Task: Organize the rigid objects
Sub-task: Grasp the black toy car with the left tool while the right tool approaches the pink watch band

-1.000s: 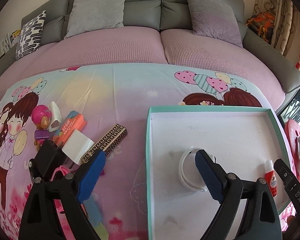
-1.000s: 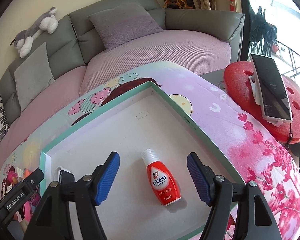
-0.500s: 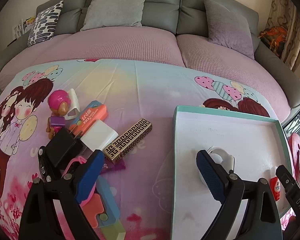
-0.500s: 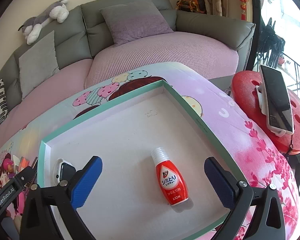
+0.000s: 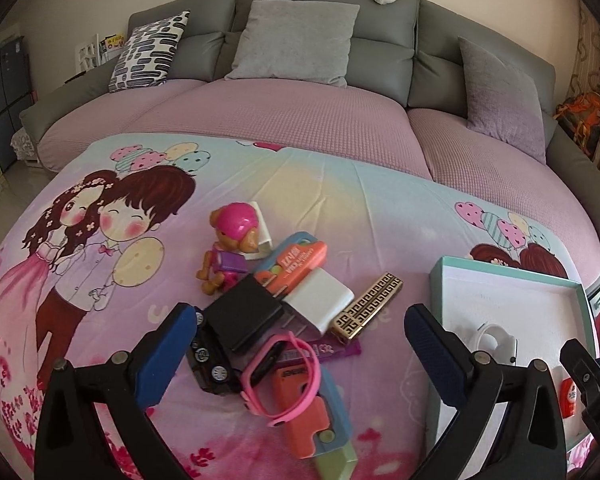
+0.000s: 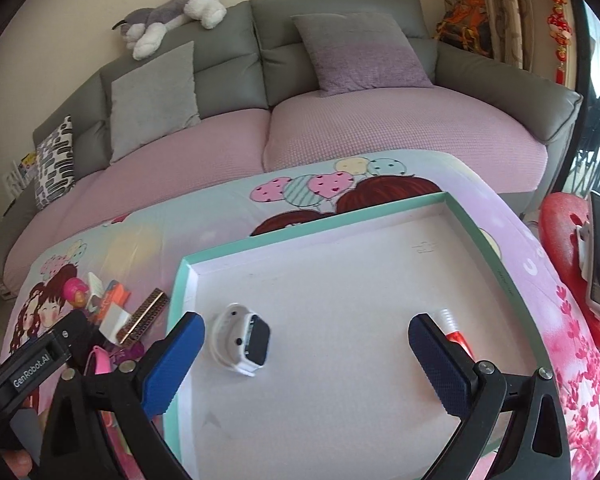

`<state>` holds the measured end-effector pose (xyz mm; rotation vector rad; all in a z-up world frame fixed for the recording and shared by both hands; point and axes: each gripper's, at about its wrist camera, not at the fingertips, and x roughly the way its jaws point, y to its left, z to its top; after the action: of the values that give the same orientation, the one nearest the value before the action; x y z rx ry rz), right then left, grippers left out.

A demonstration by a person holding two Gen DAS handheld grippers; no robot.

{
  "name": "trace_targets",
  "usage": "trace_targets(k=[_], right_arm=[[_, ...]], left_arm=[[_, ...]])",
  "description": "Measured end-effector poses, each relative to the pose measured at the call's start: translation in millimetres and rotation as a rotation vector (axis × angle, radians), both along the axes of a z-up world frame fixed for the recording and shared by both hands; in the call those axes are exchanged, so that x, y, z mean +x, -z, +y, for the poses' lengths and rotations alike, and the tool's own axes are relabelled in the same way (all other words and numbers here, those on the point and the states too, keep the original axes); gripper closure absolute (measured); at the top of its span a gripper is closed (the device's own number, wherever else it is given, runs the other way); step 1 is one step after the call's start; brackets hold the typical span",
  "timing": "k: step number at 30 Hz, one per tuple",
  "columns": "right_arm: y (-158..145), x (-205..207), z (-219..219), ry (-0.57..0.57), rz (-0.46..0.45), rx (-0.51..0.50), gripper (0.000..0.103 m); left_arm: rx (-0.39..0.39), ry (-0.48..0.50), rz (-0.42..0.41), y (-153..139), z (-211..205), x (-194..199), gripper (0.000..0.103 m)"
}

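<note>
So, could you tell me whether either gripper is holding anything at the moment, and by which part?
Nothing is held. The left gripper stands open above the pile of objects, and the right gripper stands open over the tray.

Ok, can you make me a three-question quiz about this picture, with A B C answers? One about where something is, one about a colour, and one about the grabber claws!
1. Where is the white smartwatch?
A. Inside the green-rimmed box
B. On the sofa
C. In the toy pile

2. What colour is the watch band lying in the toy pile?
A. Green
B. Pink
C. Yellow

3. How are the left gripper and right gripper?
A. Both shut
B. One is squeezing a toy
C. Both open and holding nothing

Answers:
1. A, it rests on the box's white floor.
2. B, the looped band is bright pink.
3. C, the blue pads stand far apart in both views, touching nothing; both jaws have just been opening.
</note>
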<state>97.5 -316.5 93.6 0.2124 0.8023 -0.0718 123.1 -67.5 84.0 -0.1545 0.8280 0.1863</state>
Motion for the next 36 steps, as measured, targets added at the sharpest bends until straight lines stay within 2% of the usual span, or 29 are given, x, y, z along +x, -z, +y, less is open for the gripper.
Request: trace_targets(k=[5, 8, 18, 26, 29, 36], right_arm=[[3, 6, 31, -0.12, 0.039, 0.066, 0.0], [8, 8, 54, -0.187, 0.071, 0.039, 0.0], [20, 15, 103, -0.268, 0.135, 0.012, 0.0], [17, 12, 131, -0.315, 0.113, 0.013, 0.0], [18, 12, 137, -0.314, 0.11, -0.012, 0.0], [24, 14, 139, -0.295, 0.114, 0.005, 0.0]], left_arm=[[-0.026, -0.061, 0.017, 4, 22, -12, 0.0], [-0.053, -0.065, 0.054, 14, 32, -15, 0.0], [-0.005, -0.116, 0.093, 22, 79, -20, 0.0], [0.085, -0.13, 0.12, 20, 109, -25, 0.0], [0.04, -0.117, 0.123, 23, 117, -27, 0.0], [-0.066, -0.12, 0.151, 37, 139, -28, 0.0]])
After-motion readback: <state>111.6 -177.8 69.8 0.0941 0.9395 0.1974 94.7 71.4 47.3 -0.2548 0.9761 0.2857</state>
